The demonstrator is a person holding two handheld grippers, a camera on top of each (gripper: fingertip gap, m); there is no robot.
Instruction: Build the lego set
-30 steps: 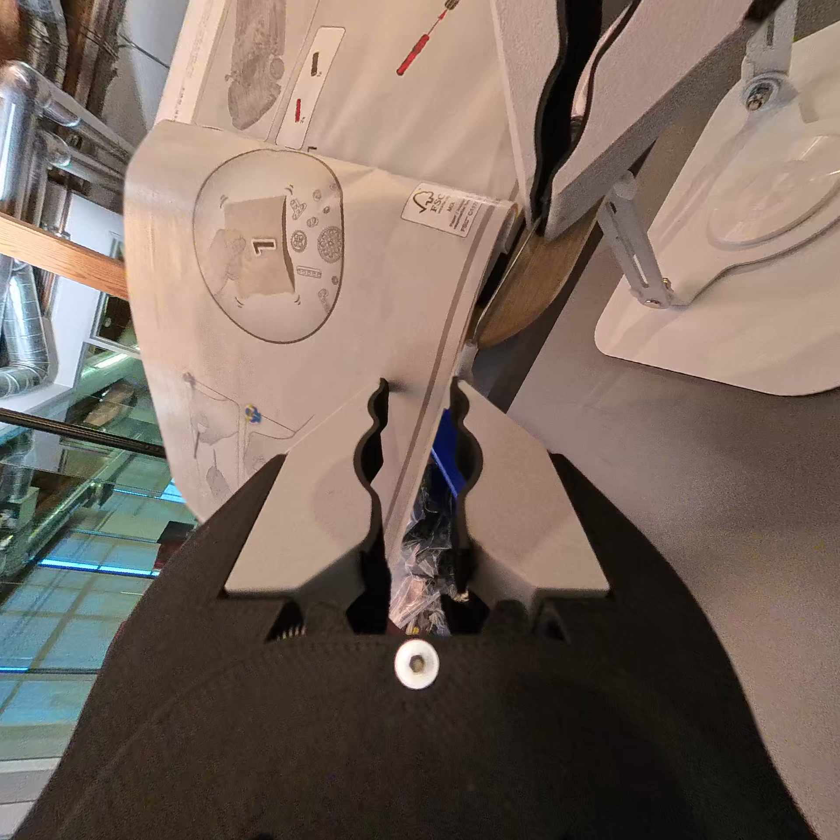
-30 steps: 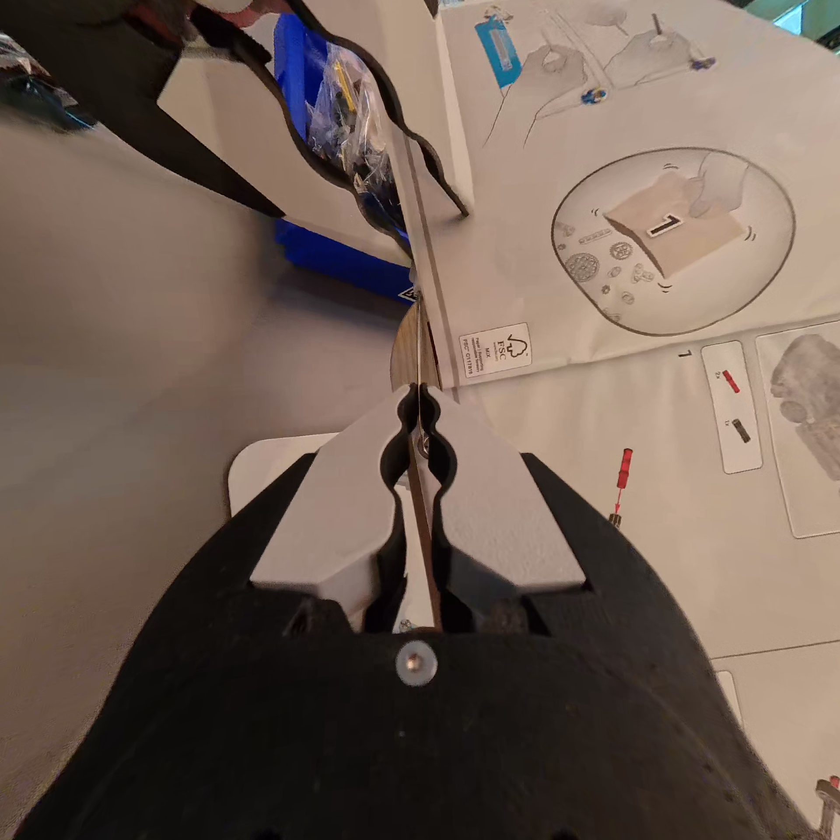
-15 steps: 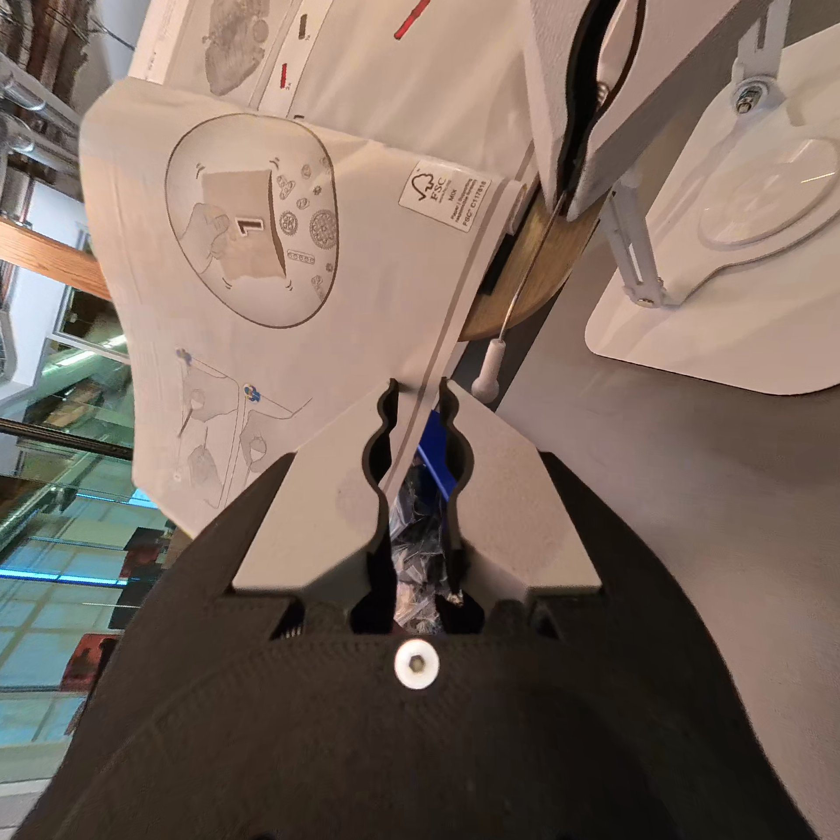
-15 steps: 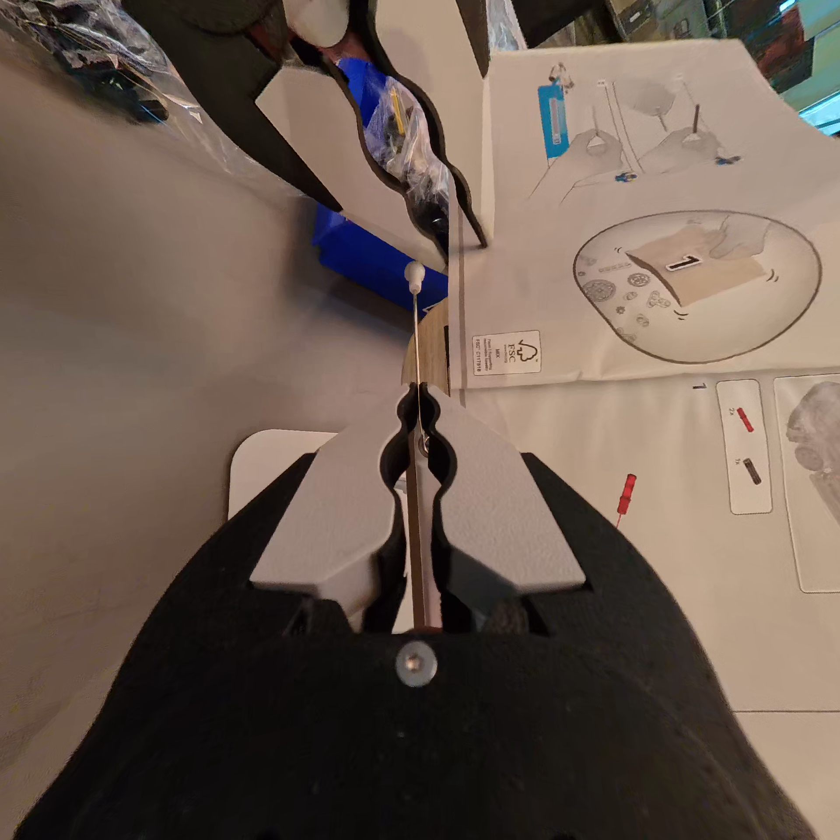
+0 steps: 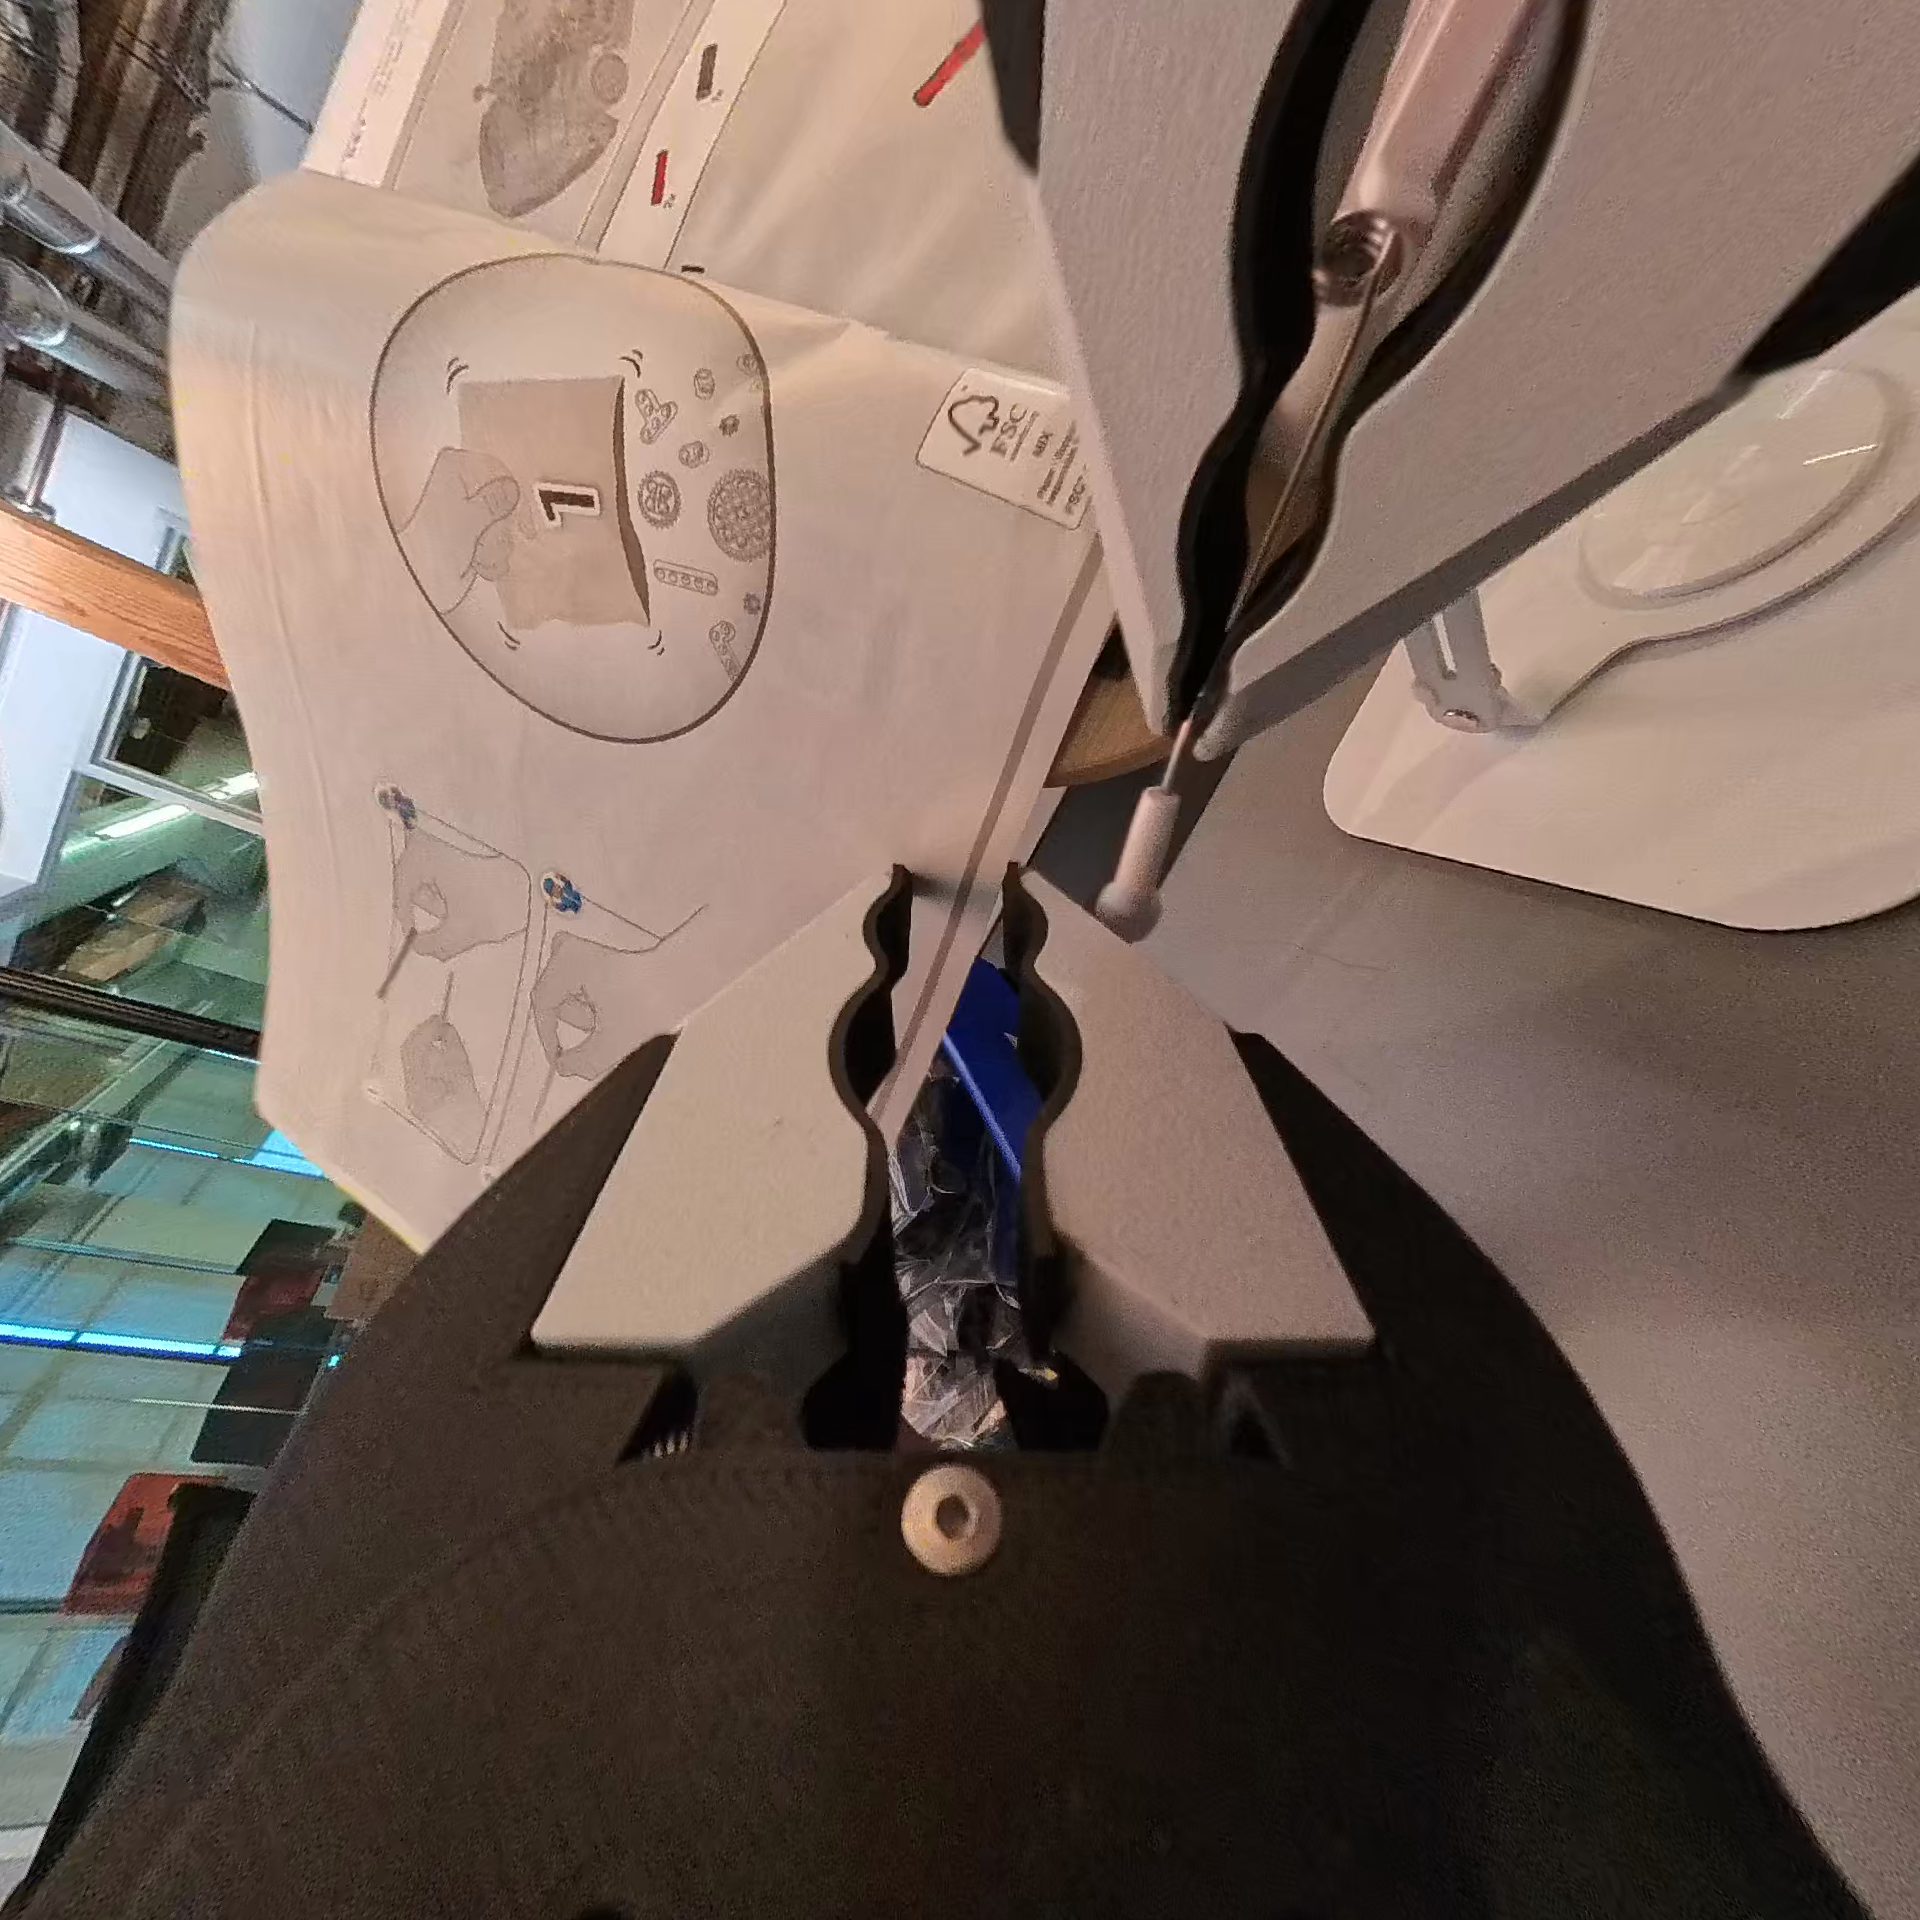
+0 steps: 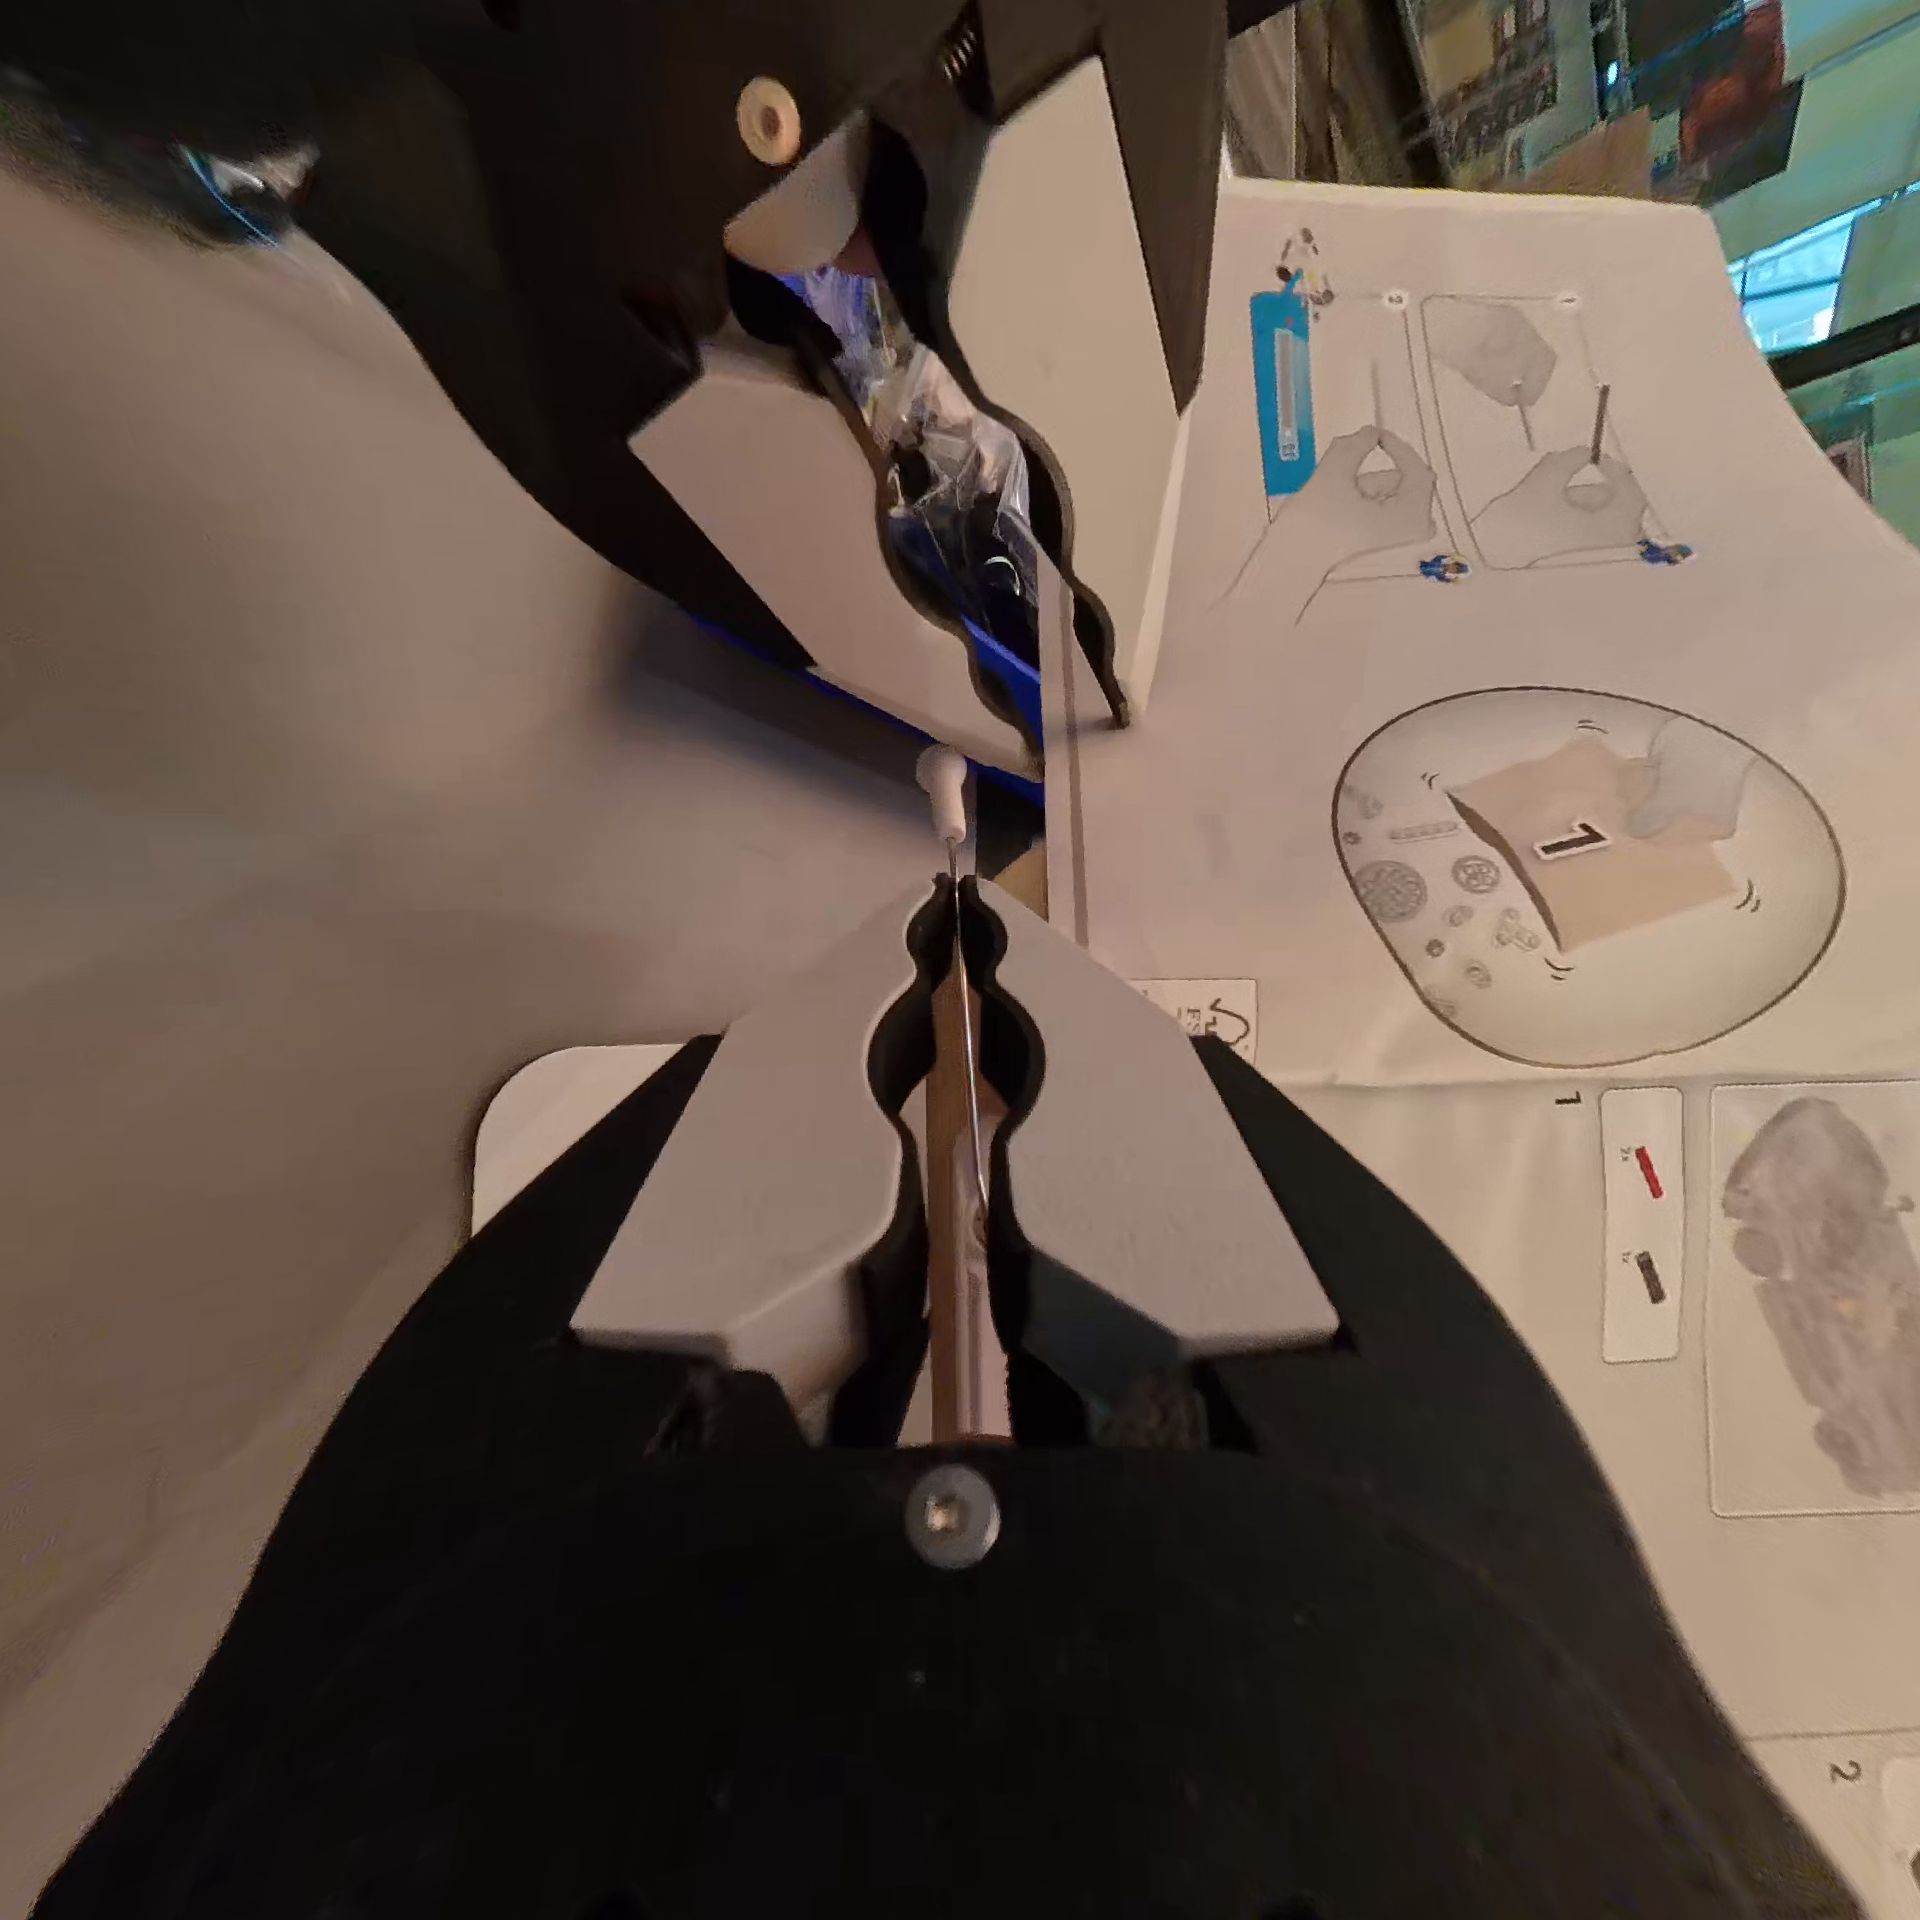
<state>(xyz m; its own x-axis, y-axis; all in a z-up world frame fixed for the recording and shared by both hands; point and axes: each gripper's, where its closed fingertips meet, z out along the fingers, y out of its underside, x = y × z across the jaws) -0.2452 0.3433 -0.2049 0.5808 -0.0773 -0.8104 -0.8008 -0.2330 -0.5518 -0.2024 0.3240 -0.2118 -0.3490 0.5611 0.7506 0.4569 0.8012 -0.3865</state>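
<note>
The open instruction booklet (image 6: 1455, 790) rests on a wooden book stand (image 6: 948, 1143). My left gripper (image 5: 956, 883) is narrowly open, and the edge of a lifted booklet page (image 5: 623, 779) runs between its fingers; it also shows in the right wrist view (image 6: 1081, 743). My right gripper (image 6: 954, 883) is shut on the stand's thin wire page holder, whose white tip (image 6: 943, 795) sticks out past the fingertips. The same tip (image 5: 1138, 862) and the right gripper (image 5: 1195, 707) show in the left wrist view, just beside my left fingertips.
A blue bin (image 6: 992, 660) with clear bags of parts (image 6: 935, 457) sits behind the left gripper. The stand's white base plate (image 5: 1662, 727) lies on the grey table (image 5: 1558, 1195). The two grippers are almost touching. The grippers' ends are close to 5 cm from one another.
The wire holder's white tip has come out from under the page and swung toward my left gripper. The left fingers have narrowed around the page edge. Both grippers are closer together.
</note>
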